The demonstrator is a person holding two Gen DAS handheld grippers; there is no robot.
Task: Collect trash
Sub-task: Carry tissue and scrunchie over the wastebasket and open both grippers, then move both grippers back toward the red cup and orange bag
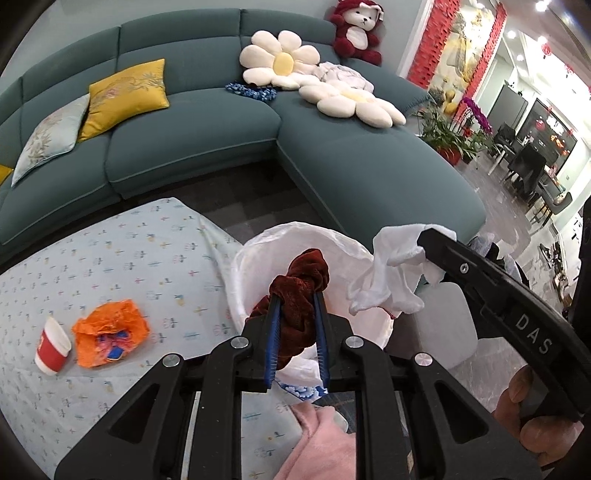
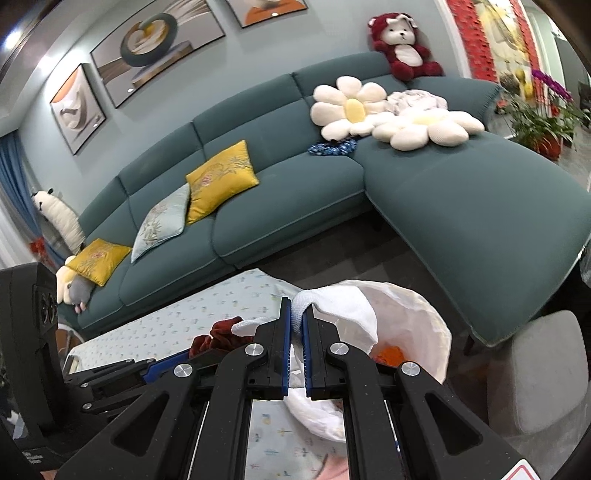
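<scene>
Bag (image 1: 354, 258) of white plastic sits open at lower centre of the left wrist view, its mouth held up at the table edge; in the right wrist view something orange (image 2: 391, 354) lies inside it, too small to identify; left gripper (image 1: 297, 306) is clamped on a dark red velvet cloth (image 1: 299, 291) that hangs between its blue pads right over the bag's mouth; right gripper (image 2: 296, 325), narrow, pinches the bag's bunched white rim (image 2: 299, 314), and shows at the right of the left wrist view as a black arm with a hand (image 1: 532, 417) below it.

Table (image 1: 110, 251) wears a pale patterned cover; at lower left stand a red and white paper cup (image 1: 53, 345) and, just beside it, a crumpled orange wrapper (image 1: 110, 332) with blue bits inside; a pink cloth (image 1: 325, 439) lies at the bottom under the left gripper; a grey stool (image 2: 543, 369) stands right of the bag.

Behind runs a teal sofa (image 1: 207, 122) with yellow cushions (image 1: 125, 92), flower pillows (image 1: 280, 59) and a red plush bear (image 1: 356, 29).

Lettering "DAS" (image 1: 533, 334) reads on the right gripper's arm.
</scene>
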